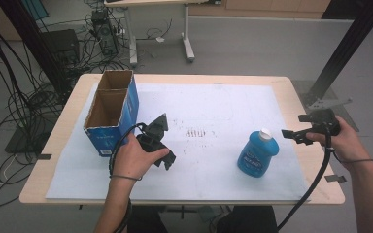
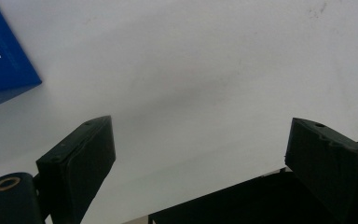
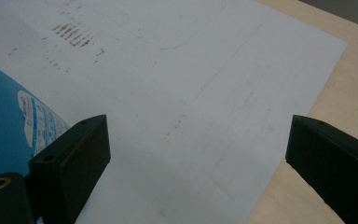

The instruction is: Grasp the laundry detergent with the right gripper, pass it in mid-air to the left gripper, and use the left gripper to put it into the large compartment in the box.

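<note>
I count one blue bottle [image 1: 258,154], one two-compartment cardboard box [image 1: 110,111], and my left gripper [image 1: 164,156] and right gripper [image 1: 296,135], both spread wide, empty.

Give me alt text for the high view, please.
A blue bottle with a white cap stands on a white sheet, with the open right gripper just beside it. The left gripper, also open, sits near an open-topped blue box at the sheet's left.

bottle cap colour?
White, on the blue bottle; the cap shows best in the high view.
</note>
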